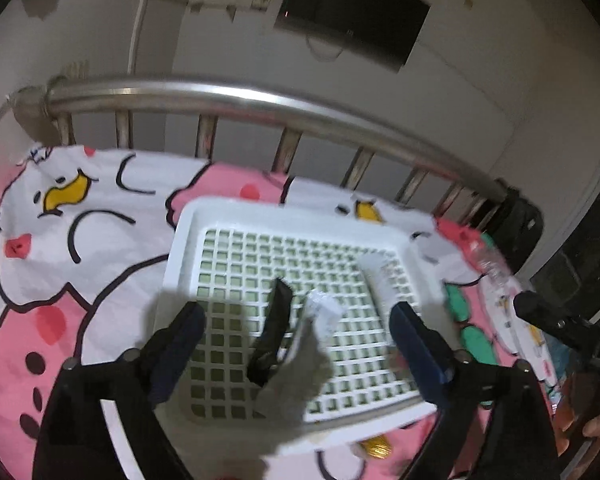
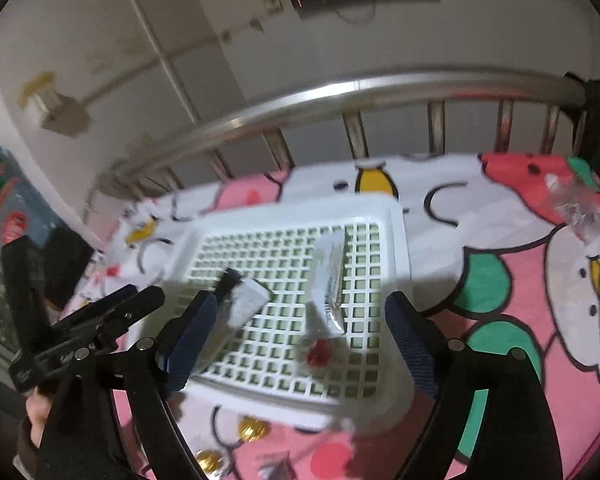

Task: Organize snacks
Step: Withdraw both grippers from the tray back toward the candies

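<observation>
A white lattice basket [image 1: 228, 216] lies on a cartoon bedsheet; it also shows in the right wrist view [image 2: 400, 240]. Inside lie a black-and-white snack packet [image 1: 320, 316], also in the right wrist view [image 2: 244, 296], and a long silvery packet [image 2: 330, 276] with a red-centred wrapper [image 2: 320, 354] at its near end. My left gripper [image 1: 296, 352] is open above the basket's near half, empty. My right gripper [image 2: 300, 340] is open over the basket's near edge, empty. Gold-wrapped candies [image 2: 252, 430] lie on the sheet in front of the basket.
A steel bed rail [image 1: 260, 100] runs behind the basket. A crumpled clear wrapper [image 2: 580, 208] lies on the sheet to the right. The right gripper's body [image 1: 560, 324] shows at the left view's right edge; the left gripper's body [image 2: 100, 316] at the right view's left.
</observation>
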{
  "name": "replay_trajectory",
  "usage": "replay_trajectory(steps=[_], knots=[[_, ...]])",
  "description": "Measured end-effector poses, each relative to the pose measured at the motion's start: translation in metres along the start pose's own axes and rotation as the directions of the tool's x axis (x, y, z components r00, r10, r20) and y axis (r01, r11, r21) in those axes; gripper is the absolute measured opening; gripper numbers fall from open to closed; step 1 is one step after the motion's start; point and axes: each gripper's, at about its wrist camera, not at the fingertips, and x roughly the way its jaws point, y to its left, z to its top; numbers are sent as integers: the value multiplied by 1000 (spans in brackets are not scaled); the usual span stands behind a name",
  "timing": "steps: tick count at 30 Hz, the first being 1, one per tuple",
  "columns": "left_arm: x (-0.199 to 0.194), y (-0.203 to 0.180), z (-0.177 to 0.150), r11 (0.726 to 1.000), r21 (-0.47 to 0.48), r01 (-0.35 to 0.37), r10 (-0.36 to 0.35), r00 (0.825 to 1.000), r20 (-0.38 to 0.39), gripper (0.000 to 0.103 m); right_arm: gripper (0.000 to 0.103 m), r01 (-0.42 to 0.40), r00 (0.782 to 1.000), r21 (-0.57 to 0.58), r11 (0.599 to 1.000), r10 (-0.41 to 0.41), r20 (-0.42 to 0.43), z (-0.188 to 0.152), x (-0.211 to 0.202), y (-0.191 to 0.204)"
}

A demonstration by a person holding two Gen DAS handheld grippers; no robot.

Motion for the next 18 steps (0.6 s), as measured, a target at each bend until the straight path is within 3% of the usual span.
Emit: replay_trajectory(steps=[6, 11, 18], knots=[[-54, -25, -10, 997, 51, 61, -64, 996, 66, 103, 101, -86, 990, -20, 996, 88, 112, -21, -69, 17], [-99, -41, -29, 989, 85, 119, -128, 985, 117, 103, 103, -94, 978, -75, 993, 106, 181, -45, -116, 33], [-136, -54, -65, 979, 165, 123, -146, 980, 135, 103, 103, -92, 961, -125, 988, 121, 250, -74, -160, 39]])
